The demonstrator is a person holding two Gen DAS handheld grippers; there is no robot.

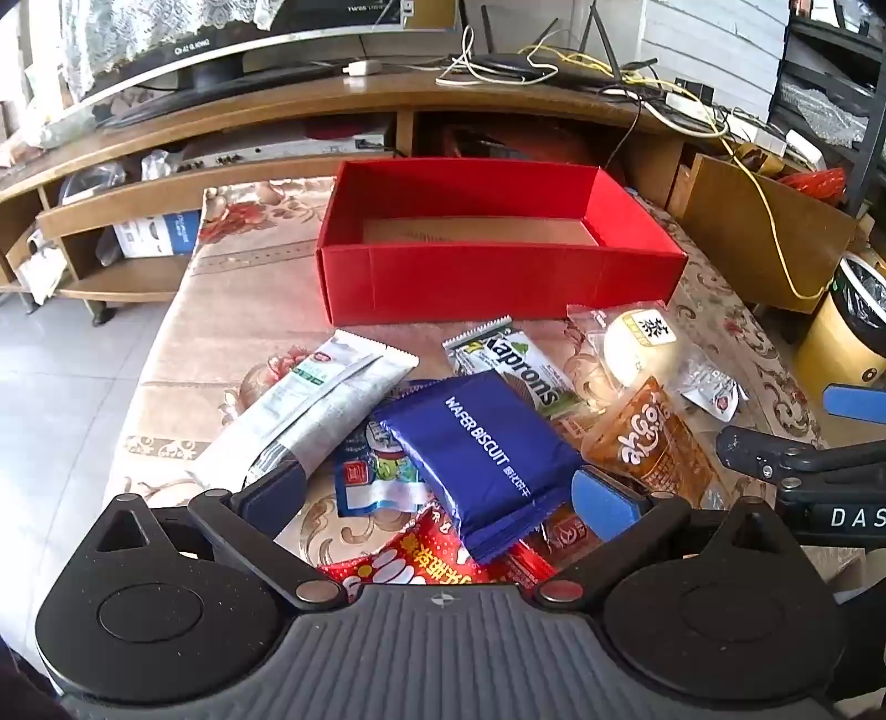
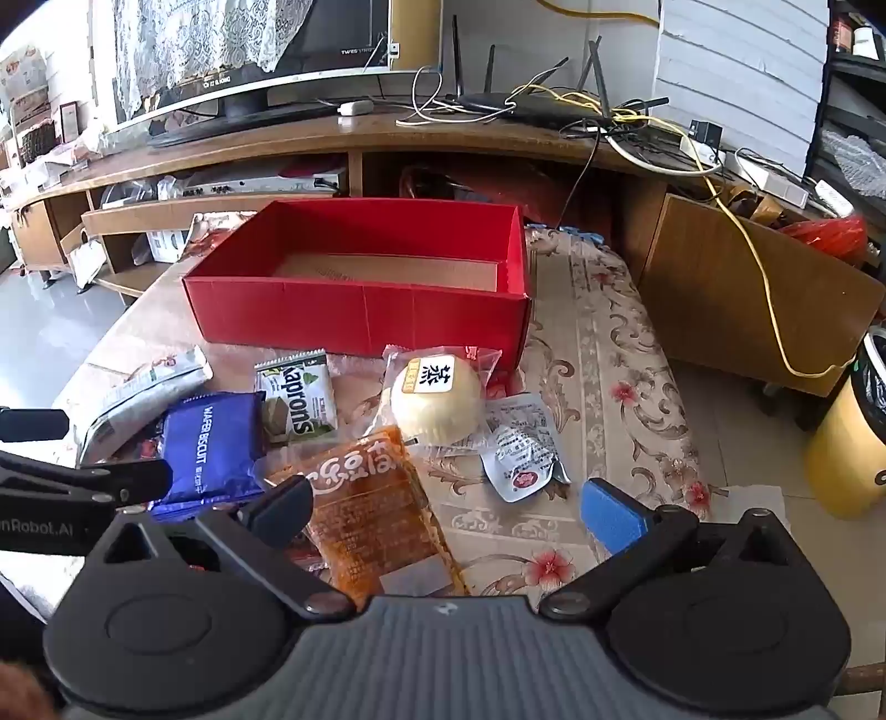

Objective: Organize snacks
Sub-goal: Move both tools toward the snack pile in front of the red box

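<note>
A: Location type?
B: Home living room: television [image 2: 249,50] on wooden media stand [image 2: 387,138], router [image 2: 526,105], floral tablecloth [image 2: 598,354], tiled floor [image 1: 66,387]

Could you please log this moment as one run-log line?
stage: start | left gripper: open over blue wafer biscuit pack | right gripper: open over orange snack pack | red box: no snacks visible inside

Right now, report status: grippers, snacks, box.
Left gripper and right gripper open, holding nothing. Red box holds no snacks. Snacks piled in front of it, blue wafer packet on top. Nothing blocking the box.
</note>
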